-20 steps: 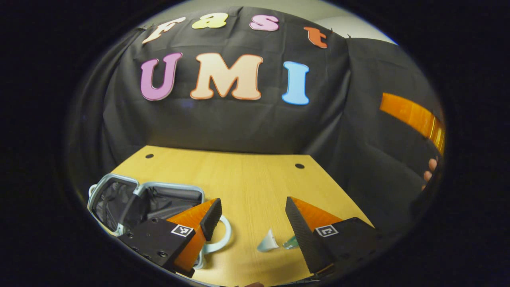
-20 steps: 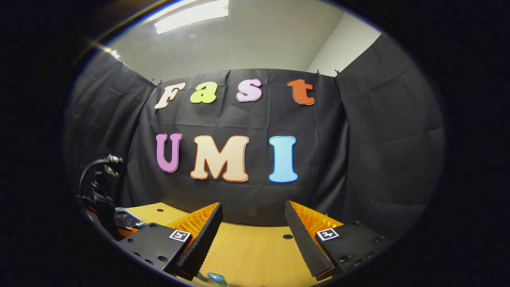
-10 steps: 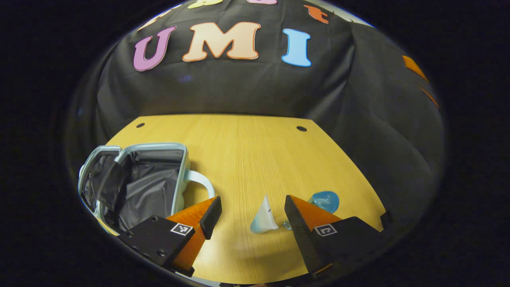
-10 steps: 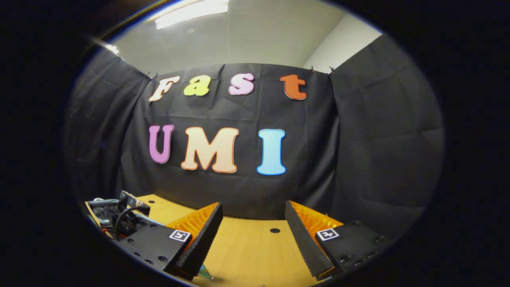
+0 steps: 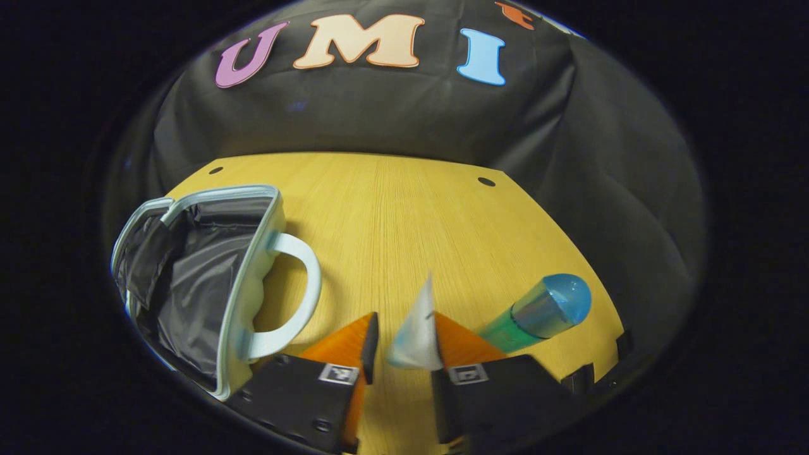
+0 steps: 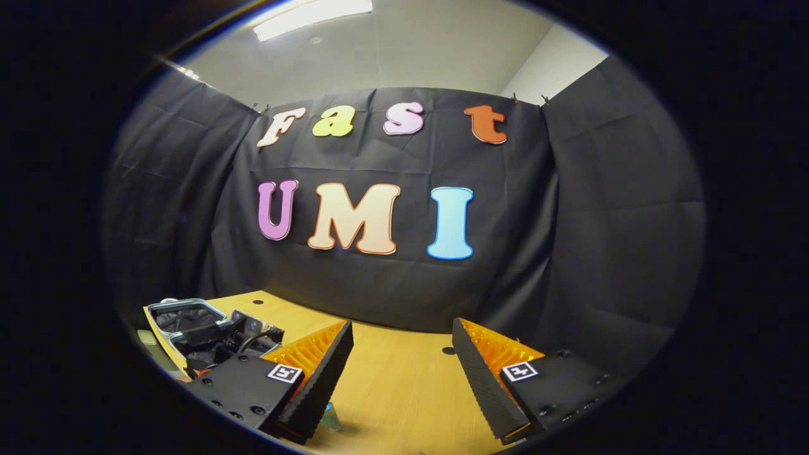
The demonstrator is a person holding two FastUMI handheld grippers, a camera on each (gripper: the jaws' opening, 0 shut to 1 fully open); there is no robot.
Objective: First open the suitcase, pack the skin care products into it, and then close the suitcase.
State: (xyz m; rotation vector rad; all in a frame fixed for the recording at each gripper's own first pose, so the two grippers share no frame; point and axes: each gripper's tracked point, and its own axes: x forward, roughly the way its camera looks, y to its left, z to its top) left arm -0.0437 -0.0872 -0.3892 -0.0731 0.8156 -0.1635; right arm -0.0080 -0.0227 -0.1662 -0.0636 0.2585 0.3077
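Note:
In the left gripper view, a small white tube (image 5: 415,338) with a flat crimped end stands between the fingers of my left gripper (image 5: 404,322), which is shut on it just above the wooden table (image 5: 411,208). To its left the pale blue suitcase (image 5: 249,265) lies open, showing a dark lining and a looped handle. A green bottle with a blue cap (image 5: 537,311) lies on the table just right of the fingers. In the right gripper view, my right gripper (image 6: 402,325) hangs open above the table, holding nothing. A bit of the green bottle (image 6: 329,417) shows under its left finger.
In the right gripper view the left gripper's body and cables (image 6: 234,335) sit at the lower left, with the suitcase rim (image 6: 183,306) behind them. Two small round holes (image 5: 486,181) mark the table's far side. Black cloth walls stand close behind and to the right.
My left gripper has dropped and moved forward over the white tube, and its fingers have come together on it. The right gripper has only shifted slightly and stays open.

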